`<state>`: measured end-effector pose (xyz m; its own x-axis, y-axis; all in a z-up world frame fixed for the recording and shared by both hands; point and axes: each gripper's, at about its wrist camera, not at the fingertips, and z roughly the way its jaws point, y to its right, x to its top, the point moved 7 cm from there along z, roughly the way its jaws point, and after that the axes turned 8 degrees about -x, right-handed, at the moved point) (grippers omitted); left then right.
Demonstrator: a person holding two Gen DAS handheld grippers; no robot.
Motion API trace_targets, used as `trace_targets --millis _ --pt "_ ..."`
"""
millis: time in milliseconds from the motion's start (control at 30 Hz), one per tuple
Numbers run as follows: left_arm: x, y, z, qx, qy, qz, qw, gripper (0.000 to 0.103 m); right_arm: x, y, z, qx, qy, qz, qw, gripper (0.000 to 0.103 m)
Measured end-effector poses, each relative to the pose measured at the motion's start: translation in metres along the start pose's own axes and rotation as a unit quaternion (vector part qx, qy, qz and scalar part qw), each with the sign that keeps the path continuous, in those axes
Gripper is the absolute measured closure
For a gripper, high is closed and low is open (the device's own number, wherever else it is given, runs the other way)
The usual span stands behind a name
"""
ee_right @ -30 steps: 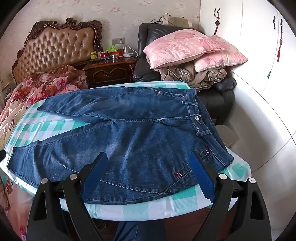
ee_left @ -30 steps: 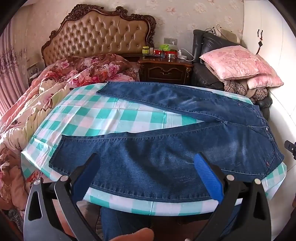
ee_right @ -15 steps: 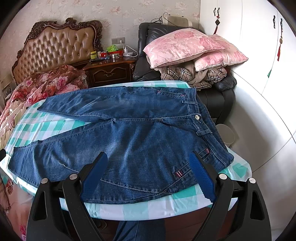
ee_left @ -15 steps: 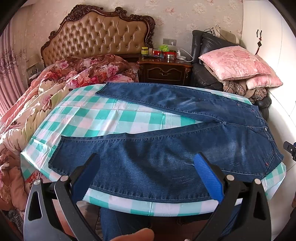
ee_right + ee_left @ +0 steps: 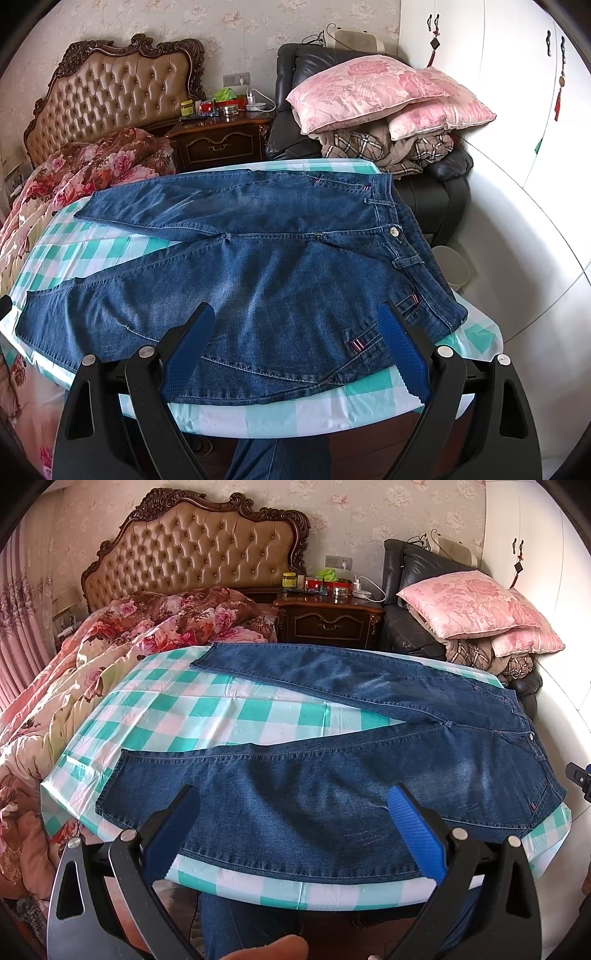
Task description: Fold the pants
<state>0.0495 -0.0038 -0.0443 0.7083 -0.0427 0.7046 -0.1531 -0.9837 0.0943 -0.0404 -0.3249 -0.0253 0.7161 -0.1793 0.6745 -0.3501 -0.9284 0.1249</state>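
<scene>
Blue jeans lie flat and unfolded on a table with a green-and-white checked cloth. The legs spread apart toward the left, the waistband is at the right. My left gripper is open and empty, above the near leg at the table's front edge. In the right wrist view the jeans show with the waistband button at right. My right gripper is open and empty, above the hip area near the front edge.
A bed with a floral quilt lies left of the table. A dark nightstand with small items stands behind. A black armchair piled with pink pillows is at the back right. White wardrobe doors stand to the right.
Both grippers stay open; the views shift only slightly, with the left one drifting a little. The jeans have not moved.
</scene>
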Motion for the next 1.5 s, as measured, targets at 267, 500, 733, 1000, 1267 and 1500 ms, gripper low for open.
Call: trace_targets --millis 267,500,733,1000,1267,1500 --pt "0.0 0.0 0.001 -0.001 -0.001 0.0 1.0 0.001 0.0 0.0 0.0 0.001 -0.001 0.0 1.0 0.016" --pt "0.0 0.0 0.001 -0.001 0.0 0.0 1.0 0.001 0.0 0.0 0.0 0.0 -0.001 0.0 1.0 0.016" --pt "0.0 0.001 0.001 -0.001 0.0 -0.001 1.0 0.001 0.0 0.0 0.0 0.001 -0.002 0.0 1.0 0.016" --pt "0.0 0.0 0.001 -0.001 0.0 -0.001 1.0 0.001 -0.001 -0.001 0.001 0.001 -0.002 0.0 1.0 0.016" --pt "-0.002 0.0 0.002 -0.002 -0.001 -0.002 1.0 0.001 -0.001 -0.001 0.001 0.001 -0.003 0.0 1.0 0.016" --pt "-0.009 0.003 0.007 -0.006 -0.005 -0.006 1.0 0.001 -0.01 0.0 0.007 0.012 -0.012 0.006 1.0 0.016"
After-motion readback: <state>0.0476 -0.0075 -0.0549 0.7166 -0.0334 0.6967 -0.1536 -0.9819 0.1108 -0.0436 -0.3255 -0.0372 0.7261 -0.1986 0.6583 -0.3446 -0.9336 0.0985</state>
